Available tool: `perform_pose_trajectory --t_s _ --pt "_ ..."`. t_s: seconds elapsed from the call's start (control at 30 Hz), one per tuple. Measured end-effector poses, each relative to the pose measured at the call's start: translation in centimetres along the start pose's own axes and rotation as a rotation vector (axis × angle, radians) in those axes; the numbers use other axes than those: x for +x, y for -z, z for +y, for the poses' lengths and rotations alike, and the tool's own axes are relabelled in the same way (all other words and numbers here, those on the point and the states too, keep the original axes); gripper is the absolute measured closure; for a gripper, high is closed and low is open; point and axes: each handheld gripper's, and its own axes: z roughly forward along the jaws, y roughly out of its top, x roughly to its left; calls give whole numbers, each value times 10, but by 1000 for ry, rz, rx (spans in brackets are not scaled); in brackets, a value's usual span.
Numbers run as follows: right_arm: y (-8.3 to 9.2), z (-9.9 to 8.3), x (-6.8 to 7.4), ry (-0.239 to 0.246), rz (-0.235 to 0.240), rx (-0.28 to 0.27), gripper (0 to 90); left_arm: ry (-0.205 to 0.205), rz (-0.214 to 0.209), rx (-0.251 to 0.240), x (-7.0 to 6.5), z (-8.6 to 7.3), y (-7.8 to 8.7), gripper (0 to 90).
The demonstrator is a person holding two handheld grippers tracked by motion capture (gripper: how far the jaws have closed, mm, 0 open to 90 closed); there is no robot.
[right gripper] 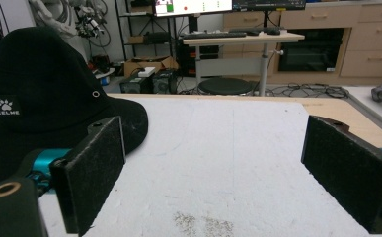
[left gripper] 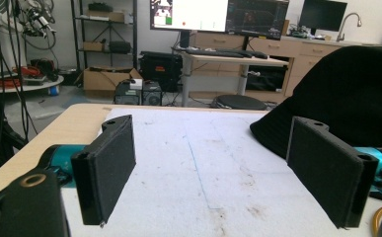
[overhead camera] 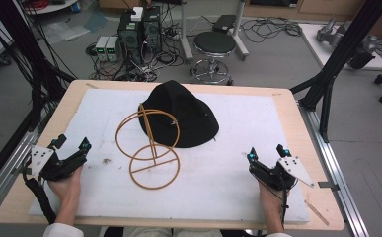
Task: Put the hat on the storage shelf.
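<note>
Lying at the middle of the table, toward twelve o'clock, a black soft fabric bucket hat (overhead camera: 183, 116) with a rounded crown and wide floppy brim is seen; a small white paw label and a metal eyelet are shown on its crown in the right gripper view. Just beside it, at its seven o'clock, a tan wire hat stand (overhead camera: 150, 147) made of thin hoops and a straight rod is tipped over, its upper hoop overlapping the brim.

Both are carried by a white, slightly stained foam sheet (overhead camera: 218, 168) spread over a pale wooden table (overhead camera: 304, 148). At eight o'clock the left gripper (overhead camera: 72, 143) is held by a hand with its rough black padded jaws wide apart, nothing between them. At four o'clock the right gripper (overhead camera: 266, 152) is likewise held with its jaws spread and nothing between them. Both are well apart from the hat.

Beyond the table, a grey floor, a round black stool (overhead camera: 214, 44), computer boxes (overhead camera: 139, 29) and tangled cables are visible.
</note>
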Motion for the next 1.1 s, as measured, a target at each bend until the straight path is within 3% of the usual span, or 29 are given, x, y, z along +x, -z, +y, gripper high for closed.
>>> perform_pose_trajectory --t_s 0.17,1.1 --pt "1 0 -1 -4 -2 -1 87 18 3 0 1 0 1 190" --pt "0 -1 -3 -17 -6 6 87 11 4 -19 0 2 3 192"
